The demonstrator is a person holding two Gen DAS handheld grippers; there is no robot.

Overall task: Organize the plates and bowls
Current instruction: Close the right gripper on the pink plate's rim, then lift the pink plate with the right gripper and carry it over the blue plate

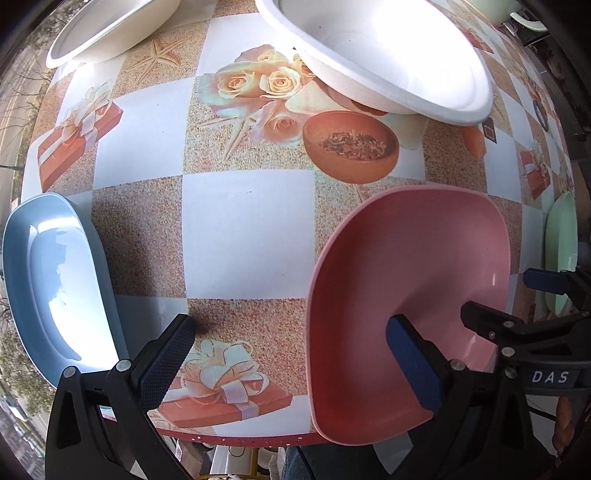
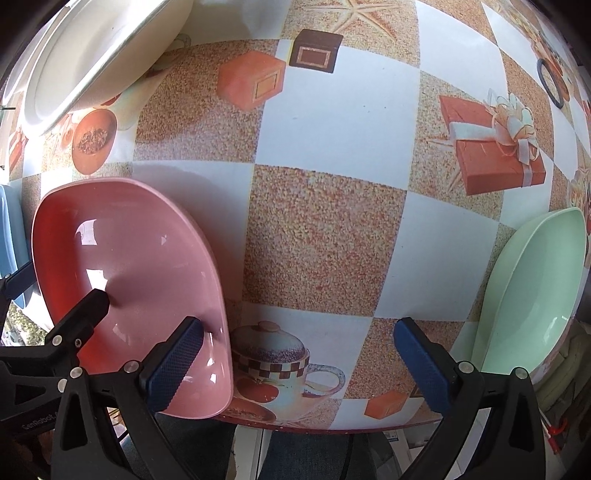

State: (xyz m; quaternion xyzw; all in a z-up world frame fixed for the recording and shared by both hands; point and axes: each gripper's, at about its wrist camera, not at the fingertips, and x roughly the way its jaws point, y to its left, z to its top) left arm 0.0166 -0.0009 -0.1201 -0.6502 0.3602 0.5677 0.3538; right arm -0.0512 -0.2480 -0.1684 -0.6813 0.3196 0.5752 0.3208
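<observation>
A pink bowl (image 1: 410,280) sits at the table's near edge, between the two grippers; it also shows in the right wrist view (image 2: 140,280). My left gripper (image 1: 291,363) is open, its right finger (image 1: 413,365) over the bowl's inside. My right gripper (image 2: 295,363) is open, its left finger (image 2: 173,363) over the bowl's right side. A blue plate (image 1: 55,288) lies at the left. A green plate (image 2: 535,291) lies at the right. Two white bowls (image 1: 388,55) (image 1: 110,26) sit at the far side.
The table wears a checked cloth printed with gifts, roses and a teapot (image 2: 325,221). Its near edge (image 2: 332,424) runs just below the grippers. The other gripper's fingers (image 1: 546,280) show at the right of the left wrist view.
</observation>
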